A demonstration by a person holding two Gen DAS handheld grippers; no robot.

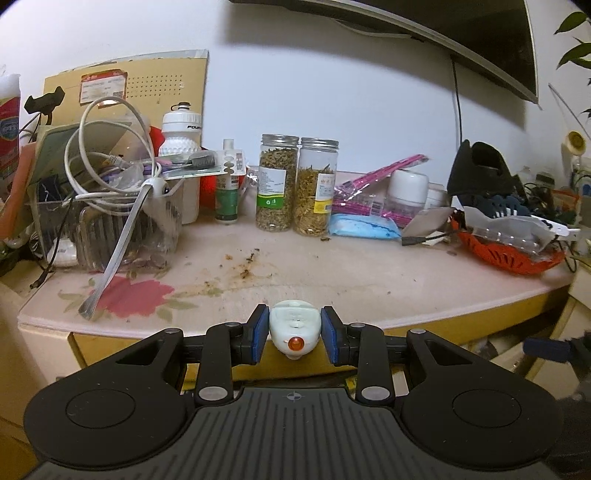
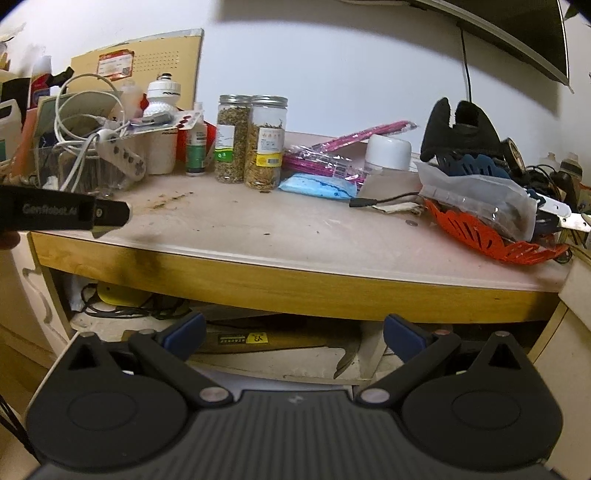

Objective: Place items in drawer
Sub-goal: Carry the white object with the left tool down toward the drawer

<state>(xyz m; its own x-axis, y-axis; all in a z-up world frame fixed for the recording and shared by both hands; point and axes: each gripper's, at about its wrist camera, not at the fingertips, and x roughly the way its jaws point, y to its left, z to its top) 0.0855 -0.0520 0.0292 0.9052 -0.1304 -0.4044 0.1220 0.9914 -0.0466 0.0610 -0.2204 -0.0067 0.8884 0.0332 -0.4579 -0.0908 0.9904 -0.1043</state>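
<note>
My left gripper (image 1: 294, 332) is shut on a small white remote control (image 1: 294, 326) with an orange button, held at the front edge of the cluttered table (image 1: 332, 273). The left gripper's black body also shows at the left edge of the right wrist view (image 2: 62, 212). My right gripper (image 2: 293, 338) is open and empty, below the table's wooden front edge (image 2: 295, 277), facing a dark open compartment (image 2: 280, 343) under the tabletop. Whether that compartment is the drawer I cannot tell.
Two herb jars (image 1: 295, 184), a white sports bottle (image 1: 181, 136), a clear box of cables (image 1: 107, 218), a pink packet (image 1: 376, 192), a blue mask pack (image 1: 364, 225) and an orange basket (image 1: 509, 254) crowd the table's back and sides. A monitor (image 1: 461, 33) hangs above.
</note>
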